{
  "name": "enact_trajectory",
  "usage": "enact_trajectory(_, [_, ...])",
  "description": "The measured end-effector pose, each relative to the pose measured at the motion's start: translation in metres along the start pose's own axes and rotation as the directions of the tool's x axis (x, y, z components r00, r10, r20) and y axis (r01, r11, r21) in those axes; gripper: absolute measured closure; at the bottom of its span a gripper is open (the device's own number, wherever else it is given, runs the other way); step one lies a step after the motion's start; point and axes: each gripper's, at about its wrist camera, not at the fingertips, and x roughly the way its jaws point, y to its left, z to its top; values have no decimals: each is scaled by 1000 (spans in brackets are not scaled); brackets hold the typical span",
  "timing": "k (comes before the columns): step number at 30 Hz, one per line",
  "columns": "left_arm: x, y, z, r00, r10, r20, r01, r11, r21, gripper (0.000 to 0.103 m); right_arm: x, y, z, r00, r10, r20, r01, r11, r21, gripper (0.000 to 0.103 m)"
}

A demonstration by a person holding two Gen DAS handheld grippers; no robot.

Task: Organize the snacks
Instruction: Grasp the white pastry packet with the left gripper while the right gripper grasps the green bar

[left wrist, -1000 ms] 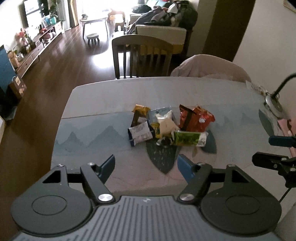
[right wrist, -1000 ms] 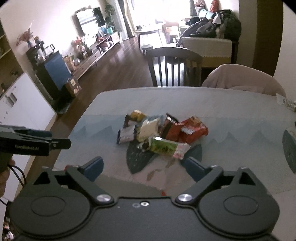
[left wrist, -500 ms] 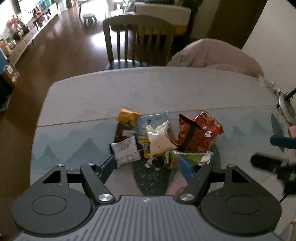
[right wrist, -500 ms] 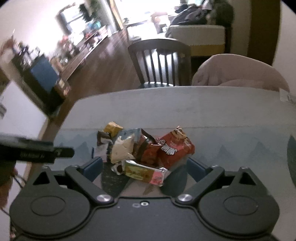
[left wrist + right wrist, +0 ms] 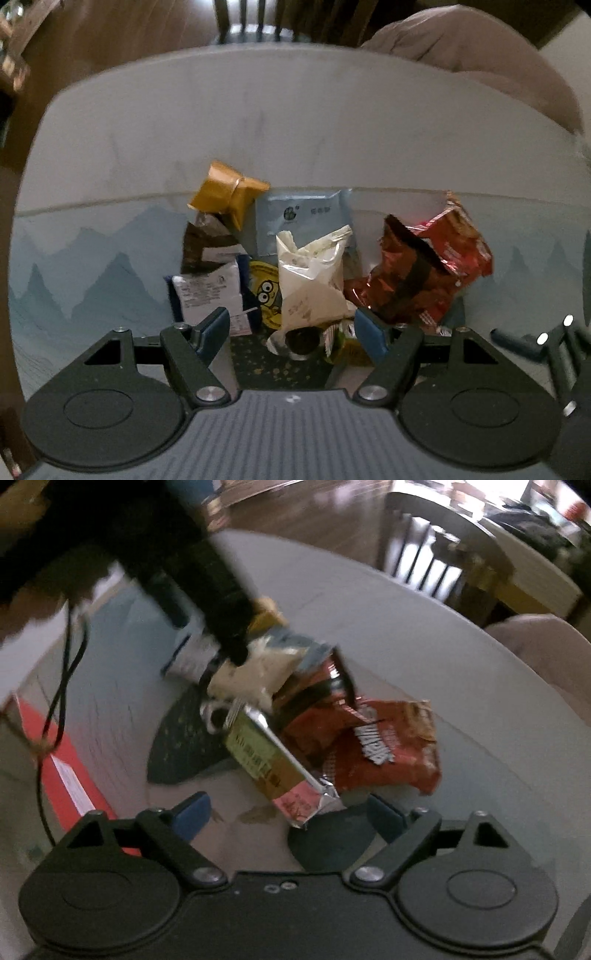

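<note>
While both sets of jaws stand apart and empty, the snack pile (image 5: pixel 314 266) sits mid-counter (image 5: pixel 295 122) on the mountain-print cloth. The left gripper (image 5: pixel 293 330) has its blue fingertips either side of the pile's near edge, the cream packet (image 5: pixel 314 280) just ahead between them. The right gripper (image 5: pixel 288 812) faces the green-and-pink bar (image 5: pixel 280 771), whose foil end lies between its tips. Only the left view shows the orange packet (image 5: pixel 227 192), the pale blue pouch (image 5: pixel 306 214) behind the cream packet and the white-labelled packet (image 5: pixel 207 291) left of it. Only the right view shows a red box (image 5: pixel 70 779) left of the pile, and the blurred left gripper overhangs the pile's far side there. Right of the cream packet lie the red crisp bags (image 5: pixel 432 266)
</note>
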Motion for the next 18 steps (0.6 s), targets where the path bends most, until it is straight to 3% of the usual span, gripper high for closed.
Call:
enact_trajectory(7, [32,1,24,999,3,-51,-6,998,-63,29,40,13,10,997,-60,-43,52,985,-165,20])
enact_trajectory(13, [56,-7,32,996,14,-92,-18,999,-45,29,58,28,8,995,-89,-40,74,958,-279,27])
enact_trajectory(18, [61,-11,35,996,19,-82,-22,999,-29,31,65,34,2,993,-113,-24,98,938,-332,42])
